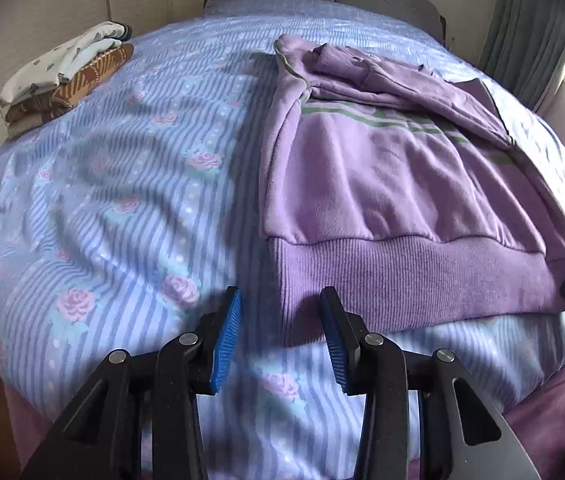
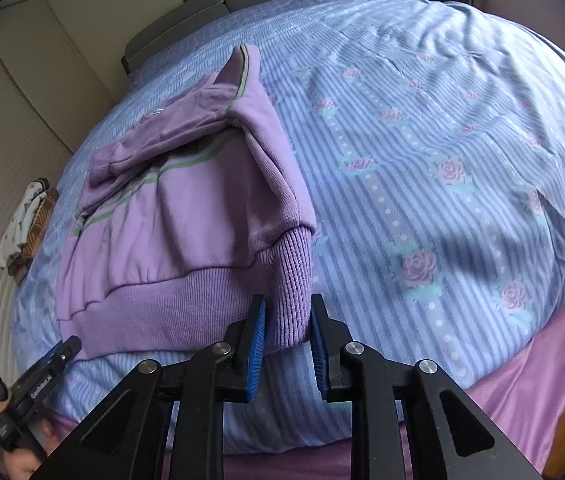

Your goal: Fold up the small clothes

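The right tool (image 2: 287, 322) stands narrowly apart around the ribbed hem corner of the purple sweatshirt (image 2: 186, 216); whether its blue pads press the cloth I cannot tell. The left tool (image 1: 280, 322) is partly open and holds nothing, just at the hem's other corner. The sweatshirt lies half folded on the bed (image 1: 122, 184). A small white label on the left tool is too blurred to read.

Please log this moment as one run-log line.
left gripper: open at purple sweatshirt hem corner | right gripper: ribbed hem between pads, contact unclear | folded stack: far corner of bed
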### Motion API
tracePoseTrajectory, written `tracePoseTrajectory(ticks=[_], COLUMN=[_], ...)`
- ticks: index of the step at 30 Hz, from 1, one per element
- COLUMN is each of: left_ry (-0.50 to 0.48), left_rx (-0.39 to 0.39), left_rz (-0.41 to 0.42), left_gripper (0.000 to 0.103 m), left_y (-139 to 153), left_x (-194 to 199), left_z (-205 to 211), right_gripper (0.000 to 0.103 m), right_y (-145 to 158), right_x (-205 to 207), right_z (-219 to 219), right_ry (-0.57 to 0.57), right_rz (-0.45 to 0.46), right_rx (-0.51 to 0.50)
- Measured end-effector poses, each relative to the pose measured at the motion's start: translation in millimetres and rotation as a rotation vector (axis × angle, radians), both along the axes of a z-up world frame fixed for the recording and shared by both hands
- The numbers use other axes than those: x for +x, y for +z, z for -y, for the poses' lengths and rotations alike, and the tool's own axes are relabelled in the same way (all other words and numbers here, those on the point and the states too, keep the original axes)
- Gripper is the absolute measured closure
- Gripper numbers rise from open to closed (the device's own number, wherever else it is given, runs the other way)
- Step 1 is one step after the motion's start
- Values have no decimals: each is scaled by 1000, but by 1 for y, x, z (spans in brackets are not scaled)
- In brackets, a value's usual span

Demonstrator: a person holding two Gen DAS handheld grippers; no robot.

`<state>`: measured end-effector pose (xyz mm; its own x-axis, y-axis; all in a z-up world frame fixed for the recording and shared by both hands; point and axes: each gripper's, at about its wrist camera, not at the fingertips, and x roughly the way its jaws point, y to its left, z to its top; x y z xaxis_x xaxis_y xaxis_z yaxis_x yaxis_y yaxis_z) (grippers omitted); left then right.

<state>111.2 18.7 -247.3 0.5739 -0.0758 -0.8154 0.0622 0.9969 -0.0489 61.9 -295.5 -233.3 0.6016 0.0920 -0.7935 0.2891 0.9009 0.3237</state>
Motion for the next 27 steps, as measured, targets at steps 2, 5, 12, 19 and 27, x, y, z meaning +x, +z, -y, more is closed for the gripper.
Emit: tracePoseTrajectory(ticks=[2, 5, 12, 19, 27], left_ry=[13, 10, -19, 11, 43], left_rx=[-8, -47, -76, -172, -259], left_rz=[2, 15, 66, 199, 319], left_gripper=[58, 65, 96, 96, 96], left_y=[-1, -2, 13, 72, 133], left_x=[0, 1, -6, -4, 56], left_z=[-1, -2, -3, -14, -15], right_gripper=[82, 88, 92, 92, 92], right_y=[-2, -2, 16, 57, 116], right_x=[-1, -1, -16, -22, 19], right_z=[1, 0, 3, 11, 24], right_ry=[-5, -3, -5, -9, -22], right_rz=[0, 4, 95, 263, 428], right_rx=[12, 10, 26, 123, 181])
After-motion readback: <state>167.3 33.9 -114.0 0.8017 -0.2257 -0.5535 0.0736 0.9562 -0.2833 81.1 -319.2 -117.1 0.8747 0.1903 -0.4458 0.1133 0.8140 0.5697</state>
